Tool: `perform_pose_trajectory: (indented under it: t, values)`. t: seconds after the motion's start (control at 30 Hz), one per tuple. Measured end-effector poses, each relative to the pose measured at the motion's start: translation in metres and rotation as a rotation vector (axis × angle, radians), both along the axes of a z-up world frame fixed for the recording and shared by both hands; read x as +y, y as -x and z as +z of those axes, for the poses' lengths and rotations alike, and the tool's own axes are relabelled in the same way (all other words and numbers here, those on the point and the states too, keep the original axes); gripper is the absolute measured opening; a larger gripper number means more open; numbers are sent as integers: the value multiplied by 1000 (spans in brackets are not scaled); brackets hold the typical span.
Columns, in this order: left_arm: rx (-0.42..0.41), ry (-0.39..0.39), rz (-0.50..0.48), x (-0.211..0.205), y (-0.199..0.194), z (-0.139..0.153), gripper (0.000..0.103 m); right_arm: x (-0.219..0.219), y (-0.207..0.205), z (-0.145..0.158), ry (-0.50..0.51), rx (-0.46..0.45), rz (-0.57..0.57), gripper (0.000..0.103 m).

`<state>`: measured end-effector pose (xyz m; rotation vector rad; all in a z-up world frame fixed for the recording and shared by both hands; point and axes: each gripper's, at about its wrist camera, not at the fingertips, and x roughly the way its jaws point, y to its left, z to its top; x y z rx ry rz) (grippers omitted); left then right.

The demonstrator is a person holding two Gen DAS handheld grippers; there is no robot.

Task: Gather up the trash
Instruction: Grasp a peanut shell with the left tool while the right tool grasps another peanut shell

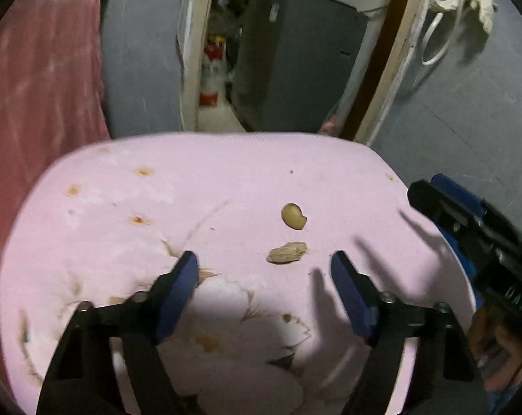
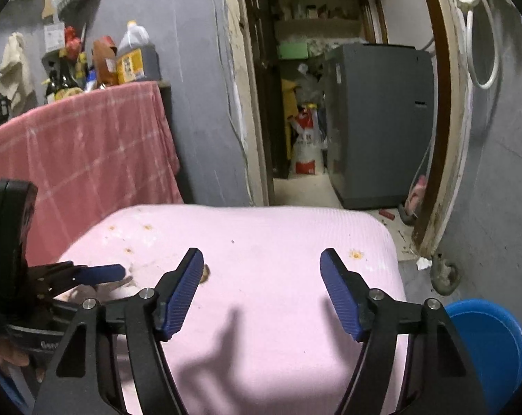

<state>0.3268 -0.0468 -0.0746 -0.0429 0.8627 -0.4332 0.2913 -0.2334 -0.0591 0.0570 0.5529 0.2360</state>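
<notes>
Over the pink cloth [image 1: 226, 180], the left gripper [image 1: 264, 271] hangs with jaws well apart, gripping nothing. At its one o'clock lie two scraps: a crumpled brownish bit [image 1: 287, 252] and a rounded tan piece [image 1: 294, 216]. Only the left view shows them clearly; the right view shows just a tan edge behind a finger. Right gripper [image 2: 261, 268] equally parted, empty, blue tub [image 2: 493, 342] at four o'clock.
</notes>
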Motion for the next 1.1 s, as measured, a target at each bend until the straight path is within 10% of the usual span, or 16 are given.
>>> perform_pose_trajectory:
  t: [0.37, 1.1]
  values:
    - [66, -26, -67, -12, -16, -6, 19, 9, -22, -14, 51, 131, 26, 63]
    - [66, 54, 217, 48, -25, 5, 18, 64, -71, -35, 74, 350, 238, 32]
